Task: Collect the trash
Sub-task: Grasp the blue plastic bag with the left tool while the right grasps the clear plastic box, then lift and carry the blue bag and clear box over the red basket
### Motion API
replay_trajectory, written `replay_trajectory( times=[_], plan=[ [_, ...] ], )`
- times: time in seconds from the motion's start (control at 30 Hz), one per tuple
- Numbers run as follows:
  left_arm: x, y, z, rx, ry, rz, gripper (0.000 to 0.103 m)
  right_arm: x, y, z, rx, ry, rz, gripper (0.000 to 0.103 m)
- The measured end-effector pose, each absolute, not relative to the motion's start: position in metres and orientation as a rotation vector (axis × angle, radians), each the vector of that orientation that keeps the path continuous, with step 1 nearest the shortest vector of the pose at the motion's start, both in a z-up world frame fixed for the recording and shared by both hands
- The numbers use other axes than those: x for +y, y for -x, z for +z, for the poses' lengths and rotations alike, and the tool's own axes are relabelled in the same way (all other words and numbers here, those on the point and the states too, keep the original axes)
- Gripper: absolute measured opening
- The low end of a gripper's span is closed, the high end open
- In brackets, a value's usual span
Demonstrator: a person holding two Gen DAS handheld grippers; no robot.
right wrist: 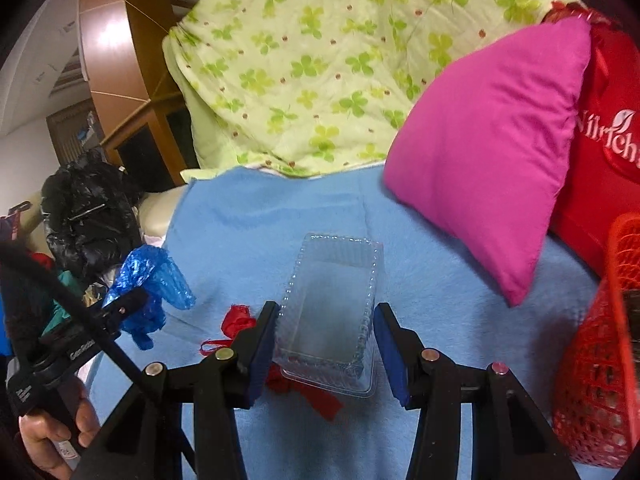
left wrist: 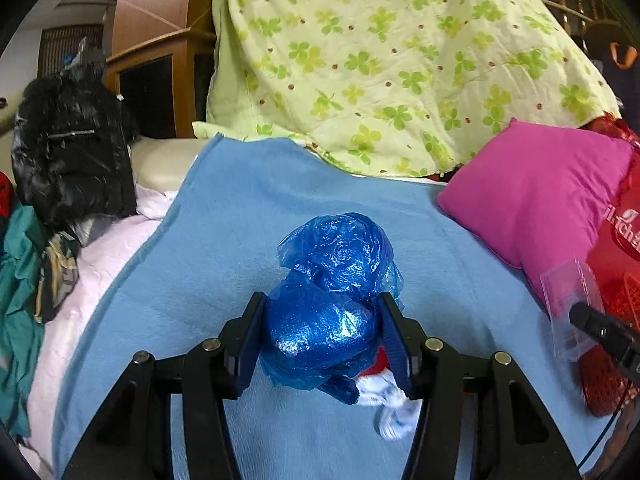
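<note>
Bed surface, covered by a flat light-blue fleece blanket (left wrist: 240,216). Behind it a pale green quilt printed with clover leaves (left wrist: 392,60) is heaped high. A magenta square cushion (left wrist: 536,200) leans at the blanket's right edge, against a red fabric bag with white lettering (right wrist: 608,152). A red plastic mesh basket (right wrist: 600,380) stands at the far right, just beside the cushion's lower corner. Off the left side of the bed: a crumpled black plastic sack (left wrist: 68,152) and a wooden cabinet (left wrist: 156,40) behind it.

Left hand-held gripper (left wrist: 322,334): jaws partly closed, blue pads pressed against both sides of a crumpled blue plastic bag (left wrist: 336,280). The bag bulges up and forward past the fingertips, so it is clamped at its lower lobe. A small white crumpled scrap (left wrist: 394,404) shows under the bag, beside the right finger; whether it touches the bag I cannot tell.

Right hand-held gripper (right wrist: 326,334): jaws moderately open, a clear rectangular plastic clamshell container (right wrist: 332,312) between them. The left pad is at the container's side; a small gap shows at the right pad, so a firm grip cannot be confirmed. The container sits over the blanket. A red crumpled plastic scrap (right wrist: 238,320) lies on the blanket just left of the container, with more red showing under its near edge.
</note>
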State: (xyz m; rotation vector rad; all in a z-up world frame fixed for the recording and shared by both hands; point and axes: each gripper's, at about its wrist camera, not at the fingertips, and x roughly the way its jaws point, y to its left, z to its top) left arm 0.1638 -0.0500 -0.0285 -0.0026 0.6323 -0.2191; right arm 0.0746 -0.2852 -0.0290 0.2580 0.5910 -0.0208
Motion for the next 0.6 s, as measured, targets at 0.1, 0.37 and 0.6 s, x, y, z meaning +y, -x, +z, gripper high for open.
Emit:
replay_trajectory(
  times=[0.1,0.37,0.6],
  plan=[
    [-0.056,-0.143,-0.021,0.615,-0.016,-0.225,0.057,-0.286,-0.057,-0.019,0.541,-0.244,-0.023,0.051],
    [-0.075,-0.096,-0.011,0.585,-0.061,-0.265,0.057,-0.281,-0.006,-0.011,0.472,-0.218,-0.015,0.051],
    [-0.089,-0.070,-0.008,0.577,-0.089,-0.304,0.057,-0.287,0.019,-0.014,0.467,-0.221,-0.004,0.051]
  ],
)
